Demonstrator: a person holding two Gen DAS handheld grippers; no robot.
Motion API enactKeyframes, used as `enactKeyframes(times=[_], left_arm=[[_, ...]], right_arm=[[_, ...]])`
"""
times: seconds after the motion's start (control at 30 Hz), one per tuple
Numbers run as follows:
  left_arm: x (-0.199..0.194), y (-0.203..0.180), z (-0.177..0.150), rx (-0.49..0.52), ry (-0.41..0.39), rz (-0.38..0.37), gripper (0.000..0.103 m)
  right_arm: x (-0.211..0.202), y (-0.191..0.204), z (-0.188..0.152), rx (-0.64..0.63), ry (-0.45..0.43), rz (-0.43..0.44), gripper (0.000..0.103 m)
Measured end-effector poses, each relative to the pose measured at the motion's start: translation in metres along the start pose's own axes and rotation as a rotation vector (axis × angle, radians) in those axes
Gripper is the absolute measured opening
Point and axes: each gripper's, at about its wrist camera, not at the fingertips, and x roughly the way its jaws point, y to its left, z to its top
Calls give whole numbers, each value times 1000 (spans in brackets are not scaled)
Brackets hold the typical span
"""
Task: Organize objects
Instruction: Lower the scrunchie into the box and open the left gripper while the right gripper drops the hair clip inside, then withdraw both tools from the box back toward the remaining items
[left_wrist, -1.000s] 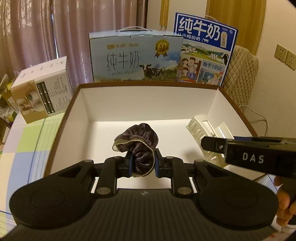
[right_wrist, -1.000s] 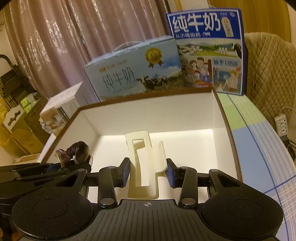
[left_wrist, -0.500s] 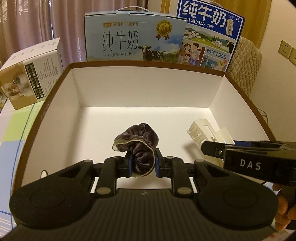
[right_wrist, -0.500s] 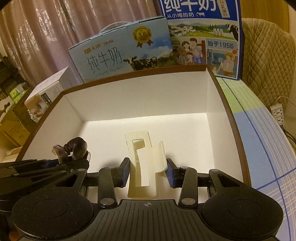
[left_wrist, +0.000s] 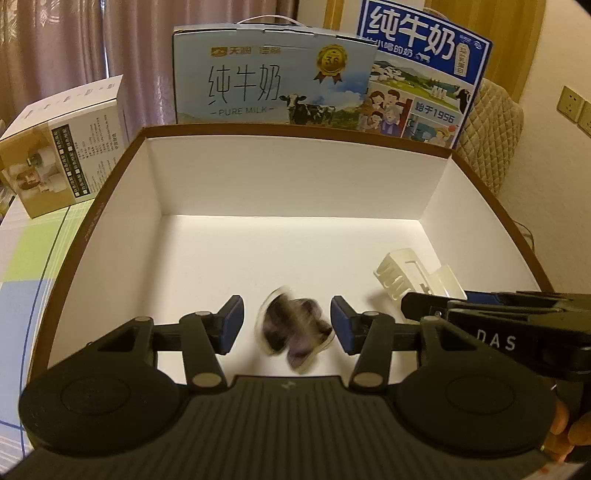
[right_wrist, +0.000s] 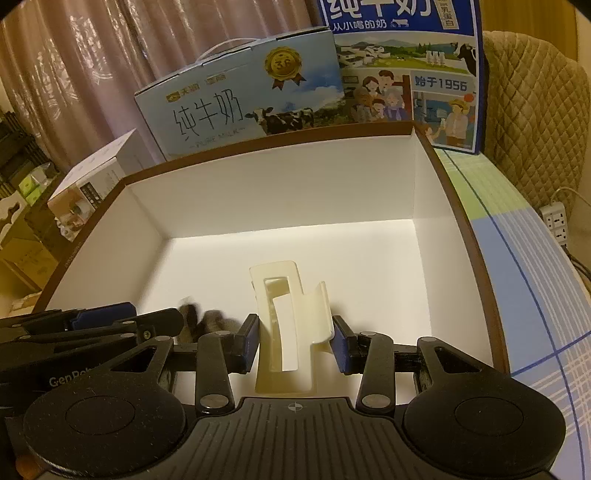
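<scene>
Through the left wrist camera, your left tongs (left_wrist: 287, 325) stand spread at lower centre, over the near part of the white box (left_wrist: 291, 184). The dark scrunchie (left_wrist: 295, 332) sits in the gap between the blue pads (left_wrist: 232, 323), touching neither; it is blurred, so you cannot tell whether it rests on the box floor. To the right of centre the cream clip (left_wrist: 413, 275) pokes out over the box floor, its near end hidden behind your right tongs (left_wrist: 410, 304), which enter from the right edge. Your fingers (left_wrist: 565, 432) show at the lower right corner. Behind the box stand two milk cartons (left_wrist: 269, 92), and a small box (left_wrist: 62, 144) sits at the left on the checked desk (left_wrist: 22, 280).

Through the right wrist camera, your right tongs (right_wrist: 294, 338) pinch the clip (right_wrist: 288, 325) at lower centre, a pad (right_wrist: 251, 341) pressed on each side, the clip upright and pointing into the box (right_wrist: 280, 192). At the lower left the left tongs (right_wrist: 110, 317) reach in, with the blurred scrunchie (right_wrist: 207, 319) just beside them. The desk (right_wrist: 524, 280) runs along the right edge.
</scene>
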Motion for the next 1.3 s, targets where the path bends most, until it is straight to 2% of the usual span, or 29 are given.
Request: enactKeyframes(times=[0.13,0.33,0.63,0.93,1.03,1.3], left_arm=[[0,0,0,0,2,0,58],[-4,1,1,1,-5,26,69],[-26,3,5,-14,-27,52,75],[-76,7,2,-4,-48,80,80],[-97,11,-5,-6,-58,98,80],[-151,18,-32,-12,-73,91,81]], right_arm=[[0,3,1,2,-18,7,39],[-6,1,4,4,-44,1,51],[-25,-2,7,8,-49,3,60],[-76,16,6,-35,-98,44,64],[-97,22,-3,-73,-110,67,65],[-140,29,-37,-138,-111,89,66]])
